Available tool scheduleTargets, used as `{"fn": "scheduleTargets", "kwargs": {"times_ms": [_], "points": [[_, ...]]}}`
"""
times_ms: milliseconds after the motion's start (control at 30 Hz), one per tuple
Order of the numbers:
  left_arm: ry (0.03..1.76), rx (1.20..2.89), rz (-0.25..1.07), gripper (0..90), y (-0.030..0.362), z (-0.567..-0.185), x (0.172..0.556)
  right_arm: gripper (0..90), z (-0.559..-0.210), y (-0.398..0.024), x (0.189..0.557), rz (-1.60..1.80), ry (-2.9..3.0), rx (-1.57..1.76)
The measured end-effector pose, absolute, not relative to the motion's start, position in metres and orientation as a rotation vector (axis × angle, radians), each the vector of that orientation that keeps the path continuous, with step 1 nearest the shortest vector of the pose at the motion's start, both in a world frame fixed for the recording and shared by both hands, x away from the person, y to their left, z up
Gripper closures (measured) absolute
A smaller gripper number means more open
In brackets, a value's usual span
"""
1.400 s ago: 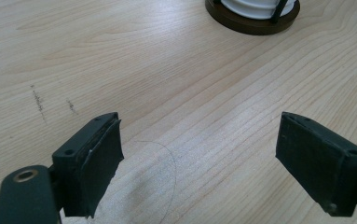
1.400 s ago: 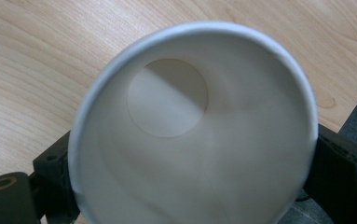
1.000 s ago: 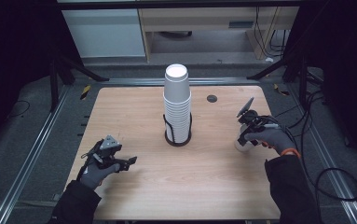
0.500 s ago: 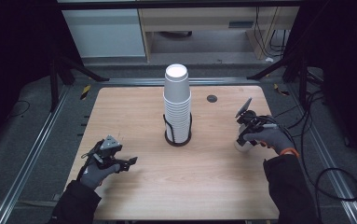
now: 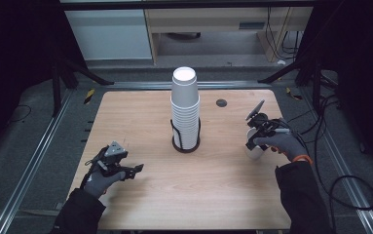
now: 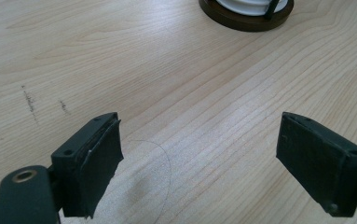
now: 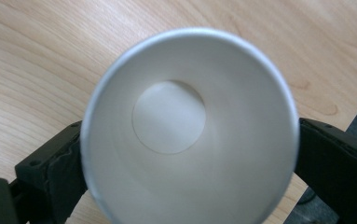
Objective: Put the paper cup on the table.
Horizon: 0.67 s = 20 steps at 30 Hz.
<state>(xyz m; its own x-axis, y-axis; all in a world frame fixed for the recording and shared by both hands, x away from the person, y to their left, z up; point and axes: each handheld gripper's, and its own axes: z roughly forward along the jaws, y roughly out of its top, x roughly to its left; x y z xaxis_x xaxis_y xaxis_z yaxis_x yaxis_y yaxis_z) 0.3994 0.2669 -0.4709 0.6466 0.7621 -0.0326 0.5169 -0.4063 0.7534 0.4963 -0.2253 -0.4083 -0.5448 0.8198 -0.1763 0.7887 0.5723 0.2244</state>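
A tall stack of white paper cups [image 5: 184,107] stands upside down in a black ring holder [image 5: 186,146] at the table's middle; its base [image 6: 246,16] also shows in the left gripper view. A single white cup [image 5: 254,151] [image 7: 185,135] stands mouth up near the right edge. My right gripper [image 5: 253,142] [image 7: 190,158] straddles it from above. Its jaws have just been opening and now sit wide beside the cup's wall. My left gripper [image 5: 136,169] [image 6: 199,163] hovers low over bare wood at the front left, open with nothing between its fingers.
A small dark round spot [image 5: 221,103] lies on the wooden table [image 5: 140,117] behind the right hand. Metal rails run along both sides, and cables [image 5: 340,185] trail over the floor at the right. The left gripper view shows a faint ring mark [image 6: 160,172] on the wood.
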Motion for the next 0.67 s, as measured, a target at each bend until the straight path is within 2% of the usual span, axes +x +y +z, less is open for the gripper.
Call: {"fn": "scheduleTargets", "kwargs": {"times_ms": [367,667], "points": [[0.99,2.099,0.411,12.9,0.267,-0.471,0.399,2.9,-0.374,-0.232,0.477,0.421,2.428,1.326],[0.999,2.09,0.424,12.9,0.268,-0.47,0.399,3.1,-0.362,-0.231,0.45,0.607,2.259,1.292]]}}
